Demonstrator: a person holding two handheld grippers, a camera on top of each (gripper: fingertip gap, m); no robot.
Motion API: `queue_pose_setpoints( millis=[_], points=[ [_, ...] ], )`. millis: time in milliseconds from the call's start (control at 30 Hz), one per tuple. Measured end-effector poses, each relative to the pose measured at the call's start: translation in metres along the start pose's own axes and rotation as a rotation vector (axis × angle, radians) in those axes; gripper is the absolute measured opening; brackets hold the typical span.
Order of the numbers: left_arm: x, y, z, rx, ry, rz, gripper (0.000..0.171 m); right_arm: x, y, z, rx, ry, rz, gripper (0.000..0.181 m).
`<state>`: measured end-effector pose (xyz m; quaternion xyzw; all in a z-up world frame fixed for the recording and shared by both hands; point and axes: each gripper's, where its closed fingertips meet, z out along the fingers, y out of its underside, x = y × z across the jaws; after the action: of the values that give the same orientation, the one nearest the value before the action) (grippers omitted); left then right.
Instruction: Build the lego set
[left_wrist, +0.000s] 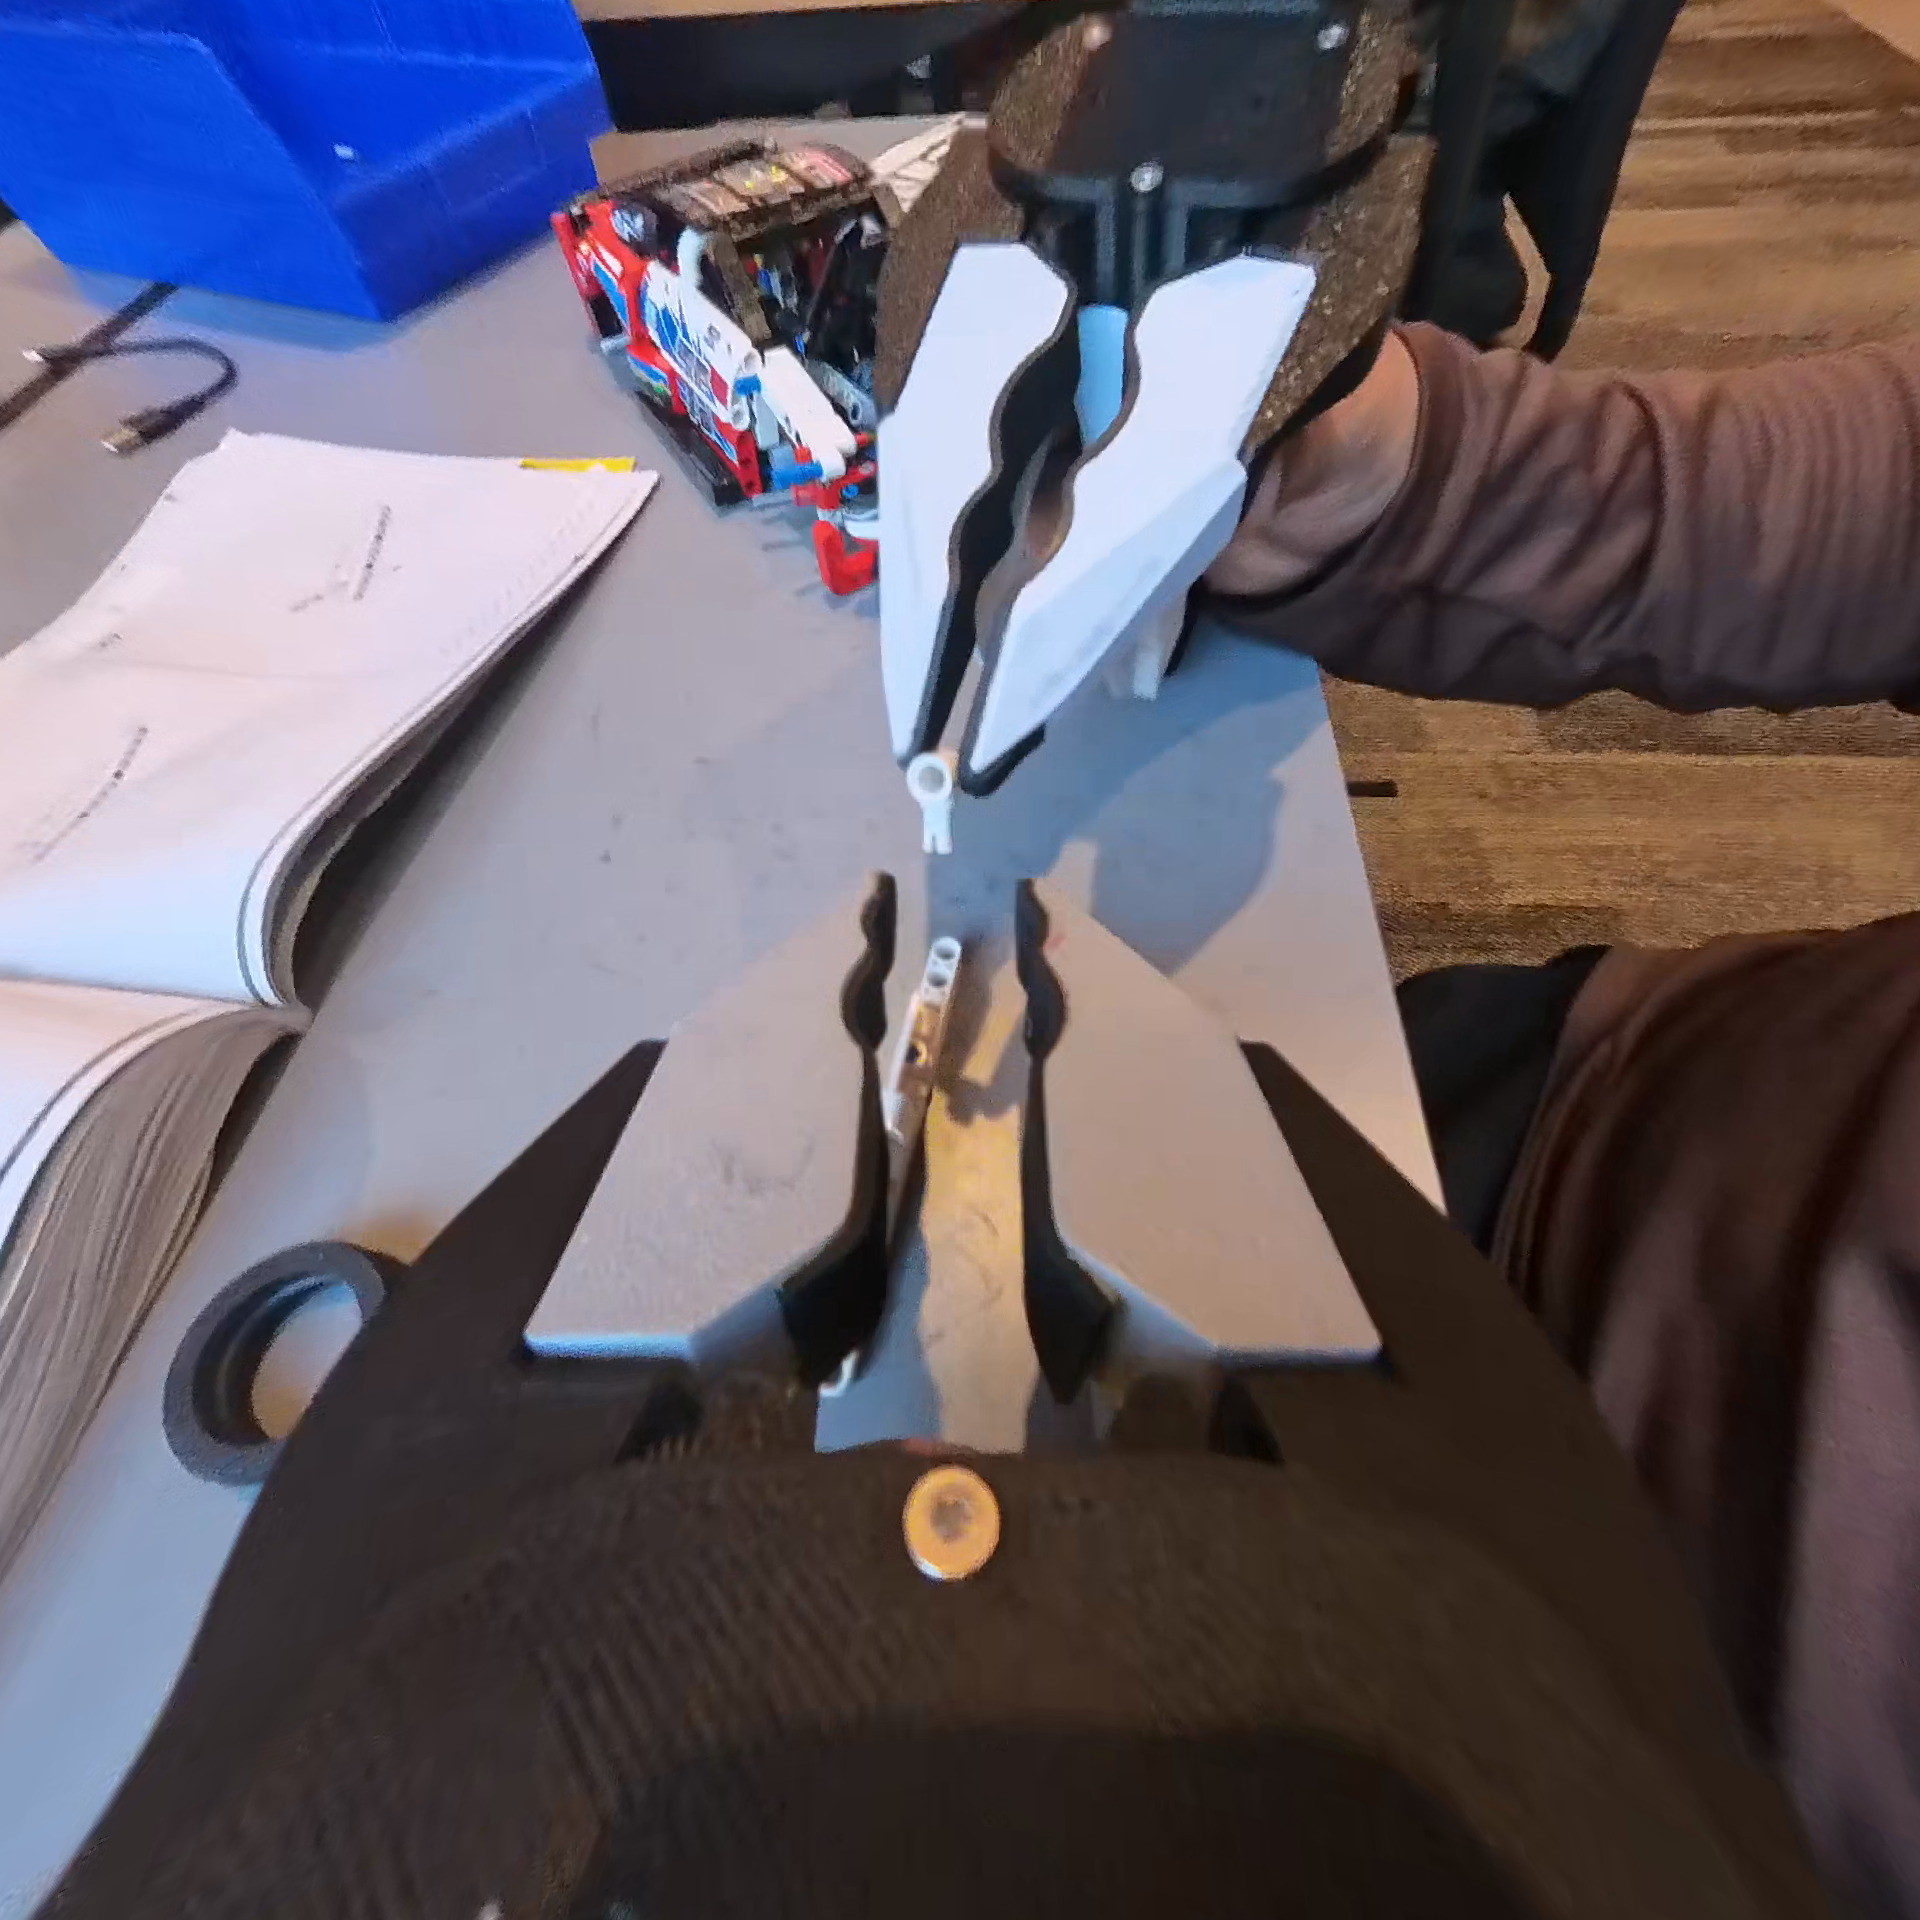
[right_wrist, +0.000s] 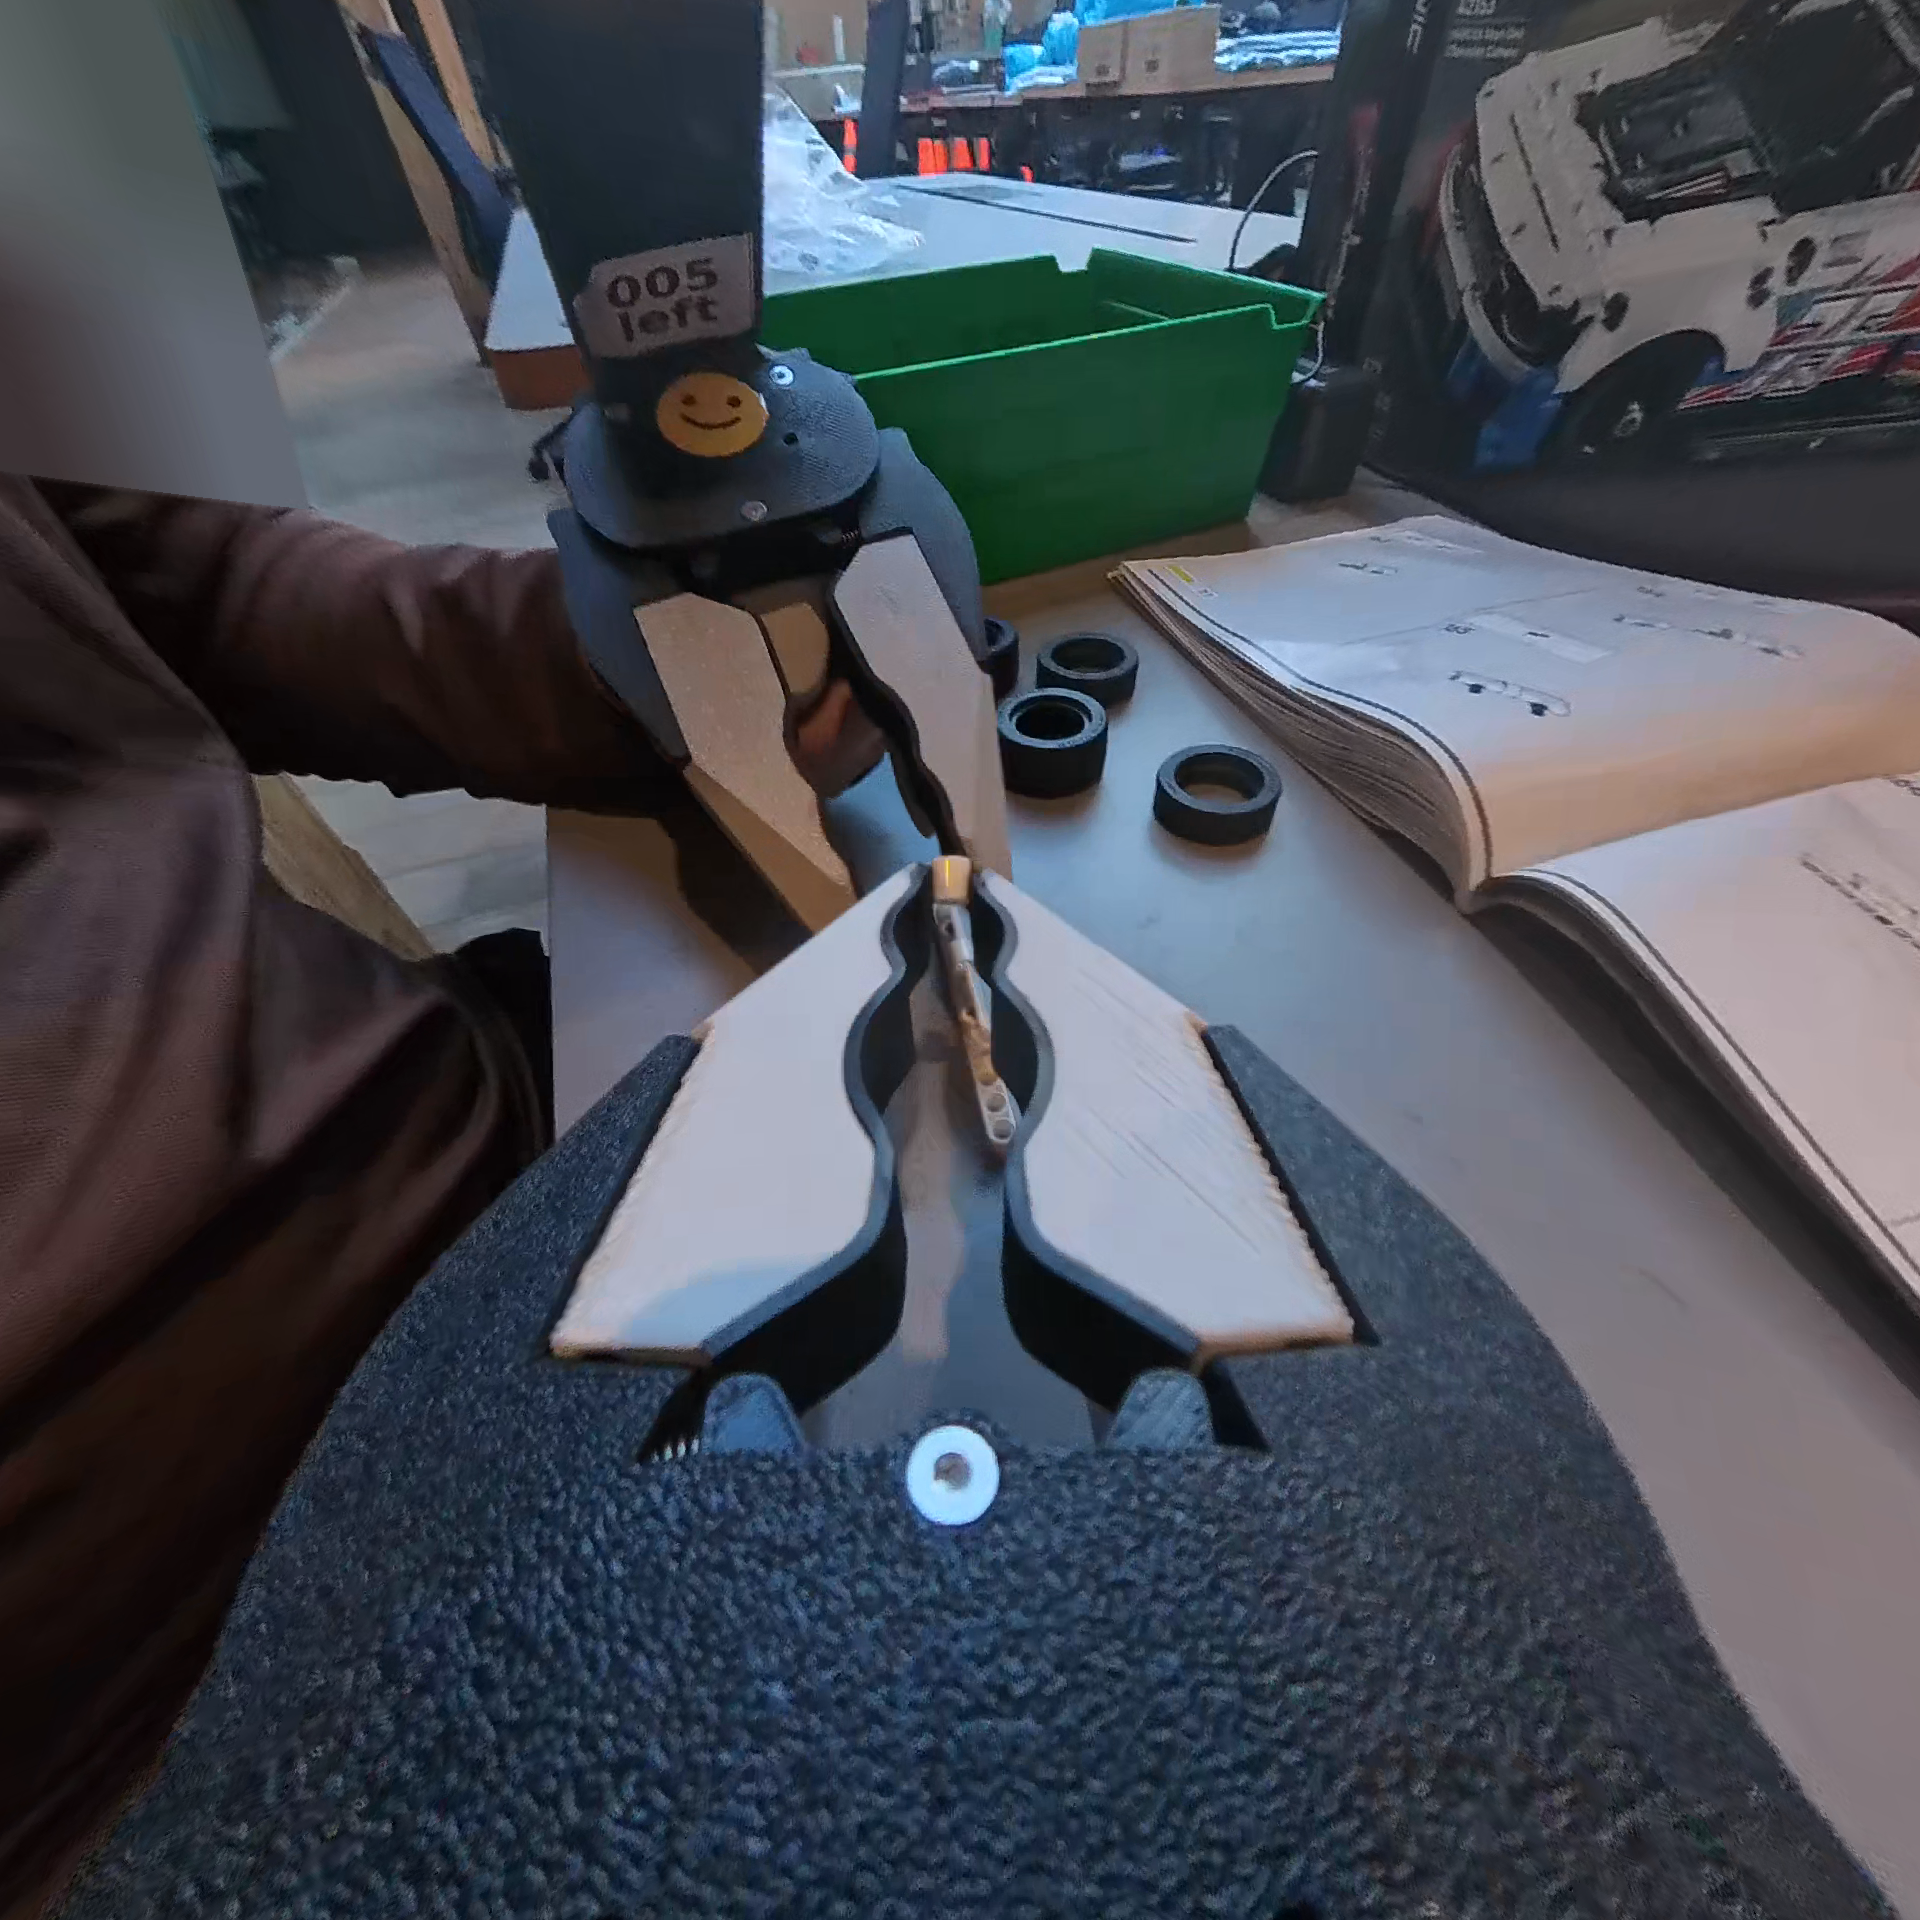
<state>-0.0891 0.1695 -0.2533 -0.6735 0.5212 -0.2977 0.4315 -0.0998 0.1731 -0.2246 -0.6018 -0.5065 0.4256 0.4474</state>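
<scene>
My right gripper (left_wrist: 951, 764) comes in from the far side, shut on a small white connector piece (left_wrist: 932, 795) that hangs from its tips above the grey table (left_wrist: 644, 831). My left gripper (left_wrist: 956, 894) is just below it, jaws apart. A light grey lego beam (left_wrist: 928, 1013) lies between the left jaws, along the left finger. In the right wrist view the same beam (right_wrist: 977, 1029) shows through the gap behind my right gripper (right_wrist: 948, 878). The half-built red and white lego truck (left_wrist: 727, 343) stands farther back.
An open instruction book (left_wrist: 260, 675) lies to the left and shows on the right in the right wrist view (right_wrist: 1558, 727). Also there: black tyres (right_wrist: 1216, 795), a green bin (right_wrist: 1070, 416), a blue bin (left_wrist: 260, 156), a cable (left_wrist: 156, 405), a red piece (left_wrist: 847, 556) and the table edge (left_wrist: 1351, 831). Both grippers' tips are close together, under 4 cm apart.
</scene>
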Motion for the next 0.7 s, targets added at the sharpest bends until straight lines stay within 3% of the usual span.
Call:
queue_pose_setpoints(
  millis=[167, 433, 700],
  points=[
    [0.000, -0.006, 0.002, 0.046, 0.003, 0.009, 0.001, -0.004, -0.001, 0.002, -0.003, -0.021, -0.012, 0.006],
    [0.000, -0.010, -0.006, 0.087, 0.004, 0.025, 0.008, -0.010, -0.002, 0.005, -0.040, -0.038, -0.077, 0.006],
    [0.007, -0.008, -0.005, 0.070, -0.002, 0.096, 0.001, -0.014, 0.001, 0.005, -0.124, -0.019, -0.159, 0.006]
  ],
)
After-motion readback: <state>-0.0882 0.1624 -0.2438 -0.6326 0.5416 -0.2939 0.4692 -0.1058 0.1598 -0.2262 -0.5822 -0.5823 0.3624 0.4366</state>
